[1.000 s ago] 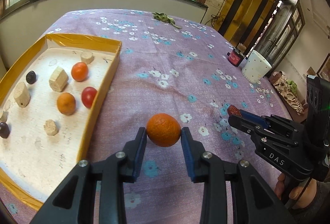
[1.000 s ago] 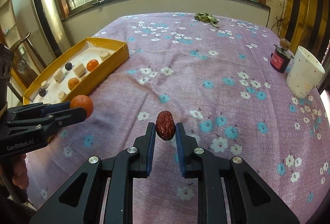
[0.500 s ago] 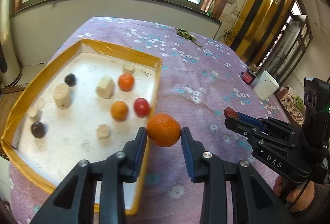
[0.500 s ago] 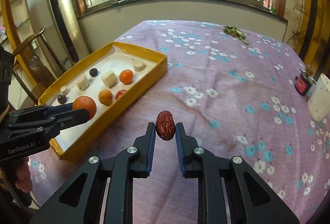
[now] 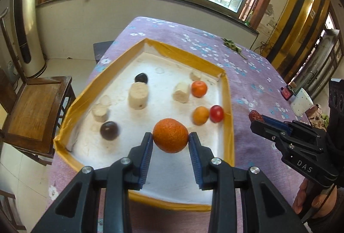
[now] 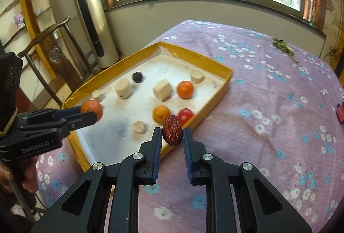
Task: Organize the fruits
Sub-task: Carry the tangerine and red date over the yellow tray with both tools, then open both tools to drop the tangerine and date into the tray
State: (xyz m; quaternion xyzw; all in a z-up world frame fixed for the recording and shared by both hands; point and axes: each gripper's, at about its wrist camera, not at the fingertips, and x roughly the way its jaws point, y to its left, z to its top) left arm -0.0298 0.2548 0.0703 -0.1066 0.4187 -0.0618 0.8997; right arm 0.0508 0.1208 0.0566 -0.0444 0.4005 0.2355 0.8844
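Your left hand-held gripper [image 5: 171, 138] pinches a firm, round mandarin [image 5: 170, 135] at its widest; right hand-held gripper [image 6: 172, 134] clamps a light, wrinkled jujube [image 6: 172, 133] sidewise.

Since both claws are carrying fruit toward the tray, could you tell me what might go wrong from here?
1. The orange is pinched only at its sides by the left claw; it could slip and roll into the small fruits below.
2. The red date in the right claw hangs over the yellow tray wall and might land outside.
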